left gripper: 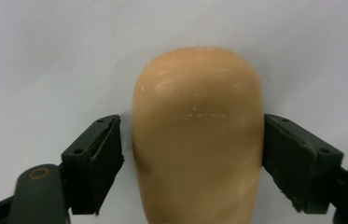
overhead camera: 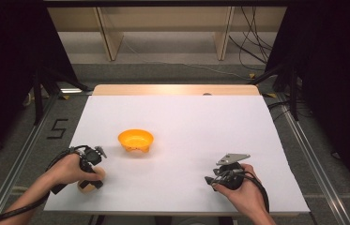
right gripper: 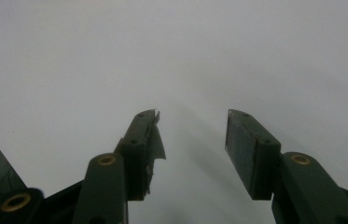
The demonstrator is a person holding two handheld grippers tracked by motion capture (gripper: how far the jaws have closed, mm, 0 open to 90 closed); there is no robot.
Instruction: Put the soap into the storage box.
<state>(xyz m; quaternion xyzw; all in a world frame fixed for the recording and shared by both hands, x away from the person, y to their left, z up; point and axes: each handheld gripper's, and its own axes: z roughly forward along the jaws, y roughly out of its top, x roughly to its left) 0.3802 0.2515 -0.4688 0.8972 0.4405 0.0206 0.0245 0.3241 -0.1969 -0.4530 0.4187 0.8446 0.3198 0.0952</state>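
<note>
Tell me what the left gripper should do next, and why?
Probably close a little. The left gripper straddles the tan bread-like lump on the table; one jaw touches it, the other shows a thin gap. A firm hold should come before lifting it, perhaps toward the bowl.

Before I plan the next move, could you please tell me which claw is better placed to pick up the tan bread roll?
Left. The left claw already straddles the bread roll, one jaw on each side. The right claw is open over bare table.
</note>
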